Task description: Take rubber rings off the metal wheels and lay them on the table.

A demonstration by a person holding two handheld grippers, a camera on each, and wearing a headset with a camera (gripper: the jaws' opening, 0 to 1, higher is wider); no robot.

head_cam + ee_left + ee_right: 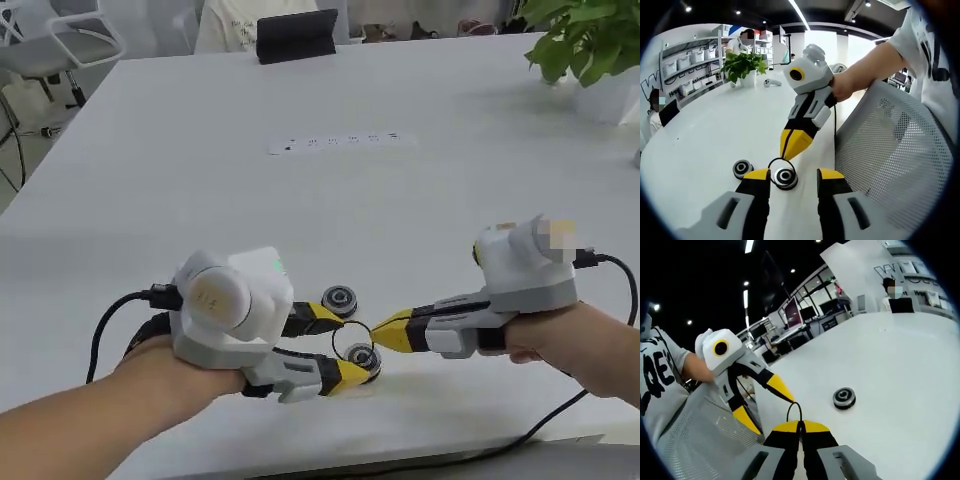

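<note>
Two on white bench [200, 200]: far metal wheel [340, 296] standing apart, near metal wheel [362, 357] between spread jaws of left claw [350, 343], released, against one tip. Right claw [378, 333] clenched on thin black rubber ring [794, 404], loop reaching down to near metal wheel.

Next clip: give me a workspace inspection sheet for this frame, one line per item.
Surface: large white table.
Job's things: thin black rubber ring looped above one metal wheel; whether it is hooked on that wheel is unclear. Second metal wheel lies flat nearby.
Clutter: white power strip; black tablet stand at the far edge.
Grippers: right tool shut on the ring; left tool open, jaws astride the first wheel.
Cables: black cable trails from each tool.
Surroundings: green potted plant, office chair.
</note>
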